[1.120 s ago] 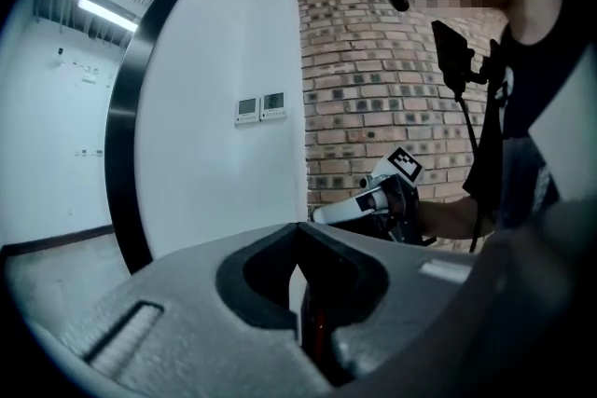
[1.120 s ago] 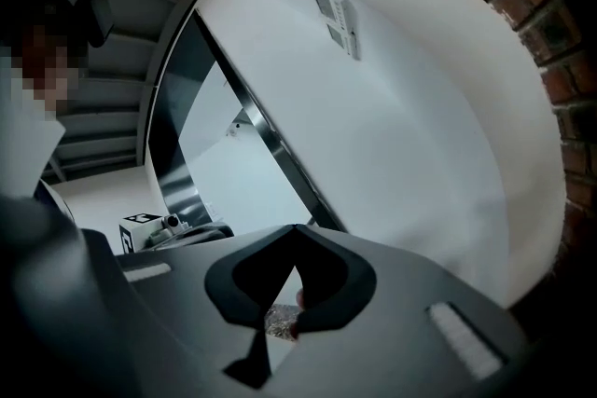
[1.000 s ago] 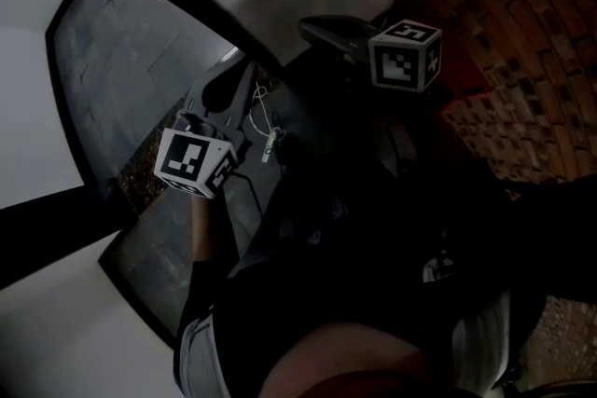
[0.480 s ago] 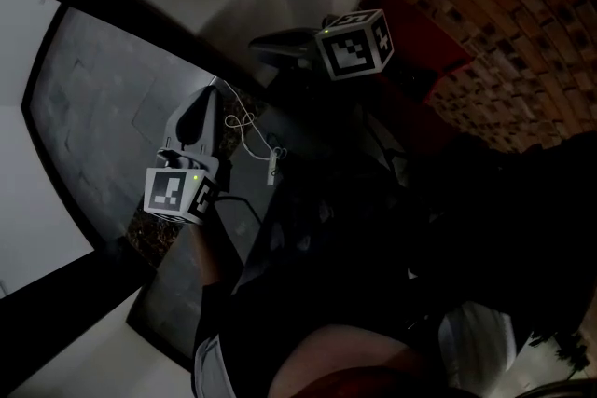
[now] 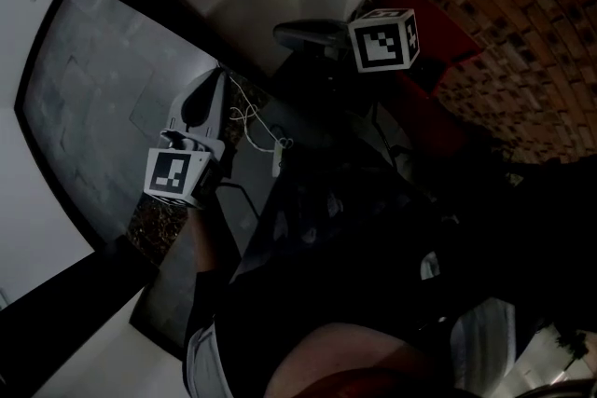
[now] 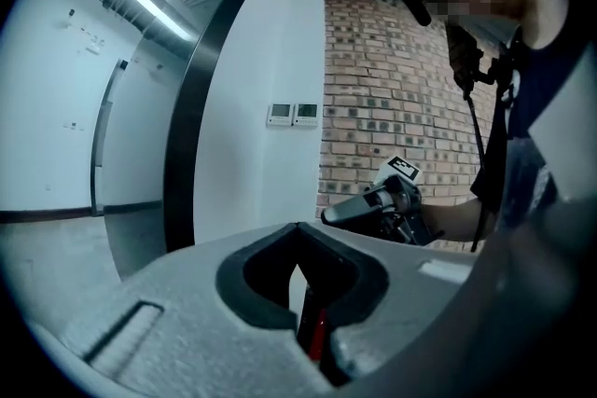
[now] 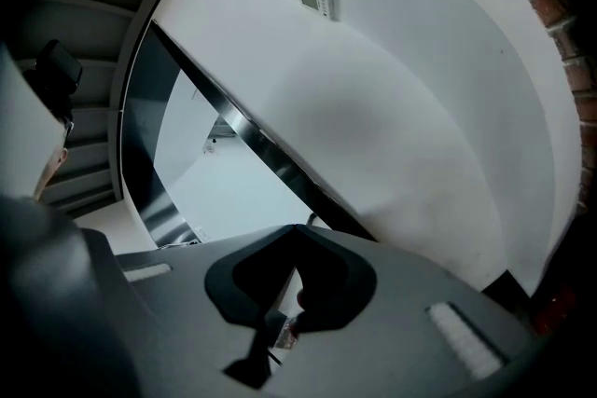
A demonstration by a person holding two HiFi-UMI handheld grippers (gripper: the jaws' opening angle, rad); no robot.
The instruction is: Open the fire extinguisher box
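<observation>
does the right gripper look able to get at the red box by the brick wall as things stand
Probably yes: nothing shows between the right gripper and the red box beside it, but its shut jaws point at the white wall, so it would need turning.

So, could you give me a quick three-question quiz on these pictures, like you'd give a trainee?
1. True or false: the left gripper is clamped on an object.
2. In the left gripper view, what stands behind the right gripper? A) a glass door B) a brick wall C) a curtain
3. How many control panels hang on the white wall?
Key: 1 false, its jaws are shut with nothing between them. 2 B. 3 two.
</observation>
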